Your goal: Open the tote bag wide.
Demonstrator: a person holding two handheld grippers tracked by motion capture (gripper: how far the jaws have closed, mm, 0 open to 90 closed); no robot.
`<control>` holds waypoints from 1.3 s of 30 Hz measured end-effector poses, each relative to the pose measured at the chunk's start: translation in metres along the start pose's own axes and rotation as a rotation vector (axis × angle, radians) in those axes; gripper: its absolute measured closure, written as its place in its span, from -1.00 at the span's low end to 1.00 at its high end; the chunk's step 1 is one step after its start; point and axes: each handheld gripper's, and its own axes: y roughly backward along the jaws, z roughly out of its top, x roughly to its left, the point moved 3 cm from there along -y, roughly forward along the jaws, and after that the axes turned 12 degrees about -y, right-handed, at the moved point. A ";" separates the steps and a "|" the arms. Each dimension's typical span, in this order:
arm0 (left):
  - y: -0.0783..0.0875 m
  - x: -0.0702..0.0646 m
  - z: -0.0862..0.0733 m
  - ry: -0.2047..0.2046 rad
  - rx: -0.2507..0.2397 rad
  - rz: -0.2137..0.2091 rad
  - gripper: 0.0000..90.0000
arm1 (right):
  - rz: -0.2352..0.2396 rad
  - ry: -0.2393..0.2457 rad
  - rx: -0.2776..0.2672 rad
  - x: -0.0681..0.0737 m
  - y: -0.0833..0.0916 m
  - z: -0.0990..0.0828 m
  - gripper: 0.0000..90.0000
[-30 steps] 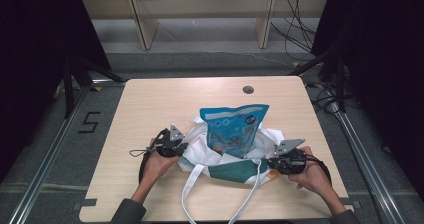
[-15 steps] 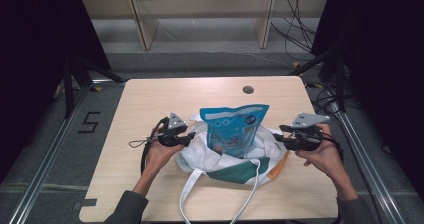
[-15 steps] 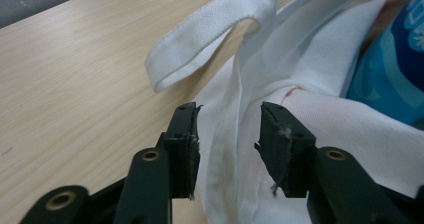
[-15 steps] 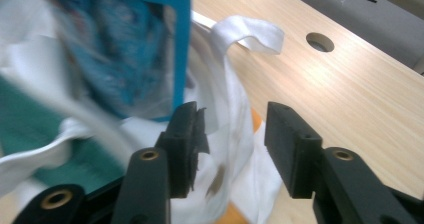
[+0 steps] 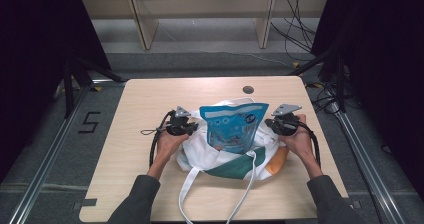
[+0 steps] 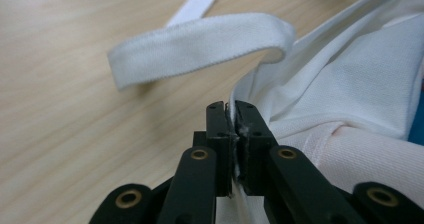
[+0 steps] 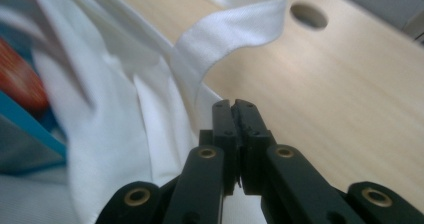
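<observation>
A white cloth tote bag with a green and orange patch (image 5: 220,156) is lying at the middle of the pale wooden table (image 5: 140,104), its mouth being held open toward twelve o'clock. A blue printed plastic pouch (image 5: 233,125) is standing upright in that mouth, its top rising above the cloth. The bag's long white straps (image 5: 187,194) are trailing toward six o'clock, off the near edge.

At nine o'clock of the pouch, the left gripper (image 6: 232,115) has just been closing and is now clenching the white rim of the bag between its jaws. At three o'clock, the right gripper (image 7: 233,109) has likewise just been closing; its jaws are meeting, apparently on the bag's edge, though the blurred cloth is making that hard to confirm. A round cable hole (image 5: 248,90) is sitting at twelve o'clock beyond the bag.
</observation>
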 end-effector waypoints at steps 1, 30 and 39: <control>-0.003 0.000 -0.001 -0.001 0.010 0.001 0.88 | 0.006 -0.008 0.017 -0.003 -0.007 -0.008 0.97; 0.102 -0.074 -0.026 -0.010 -0.182 -0.073 0.45 | 0.068 -0.192 -0.012 0.014 0.098 -0.051 0.35; 0.097 -0.092 -0.058 0.008 -0.147 -0.108 0.50 | 0.159 -0.100 0.113 0.060 0.084 -0.097 0.45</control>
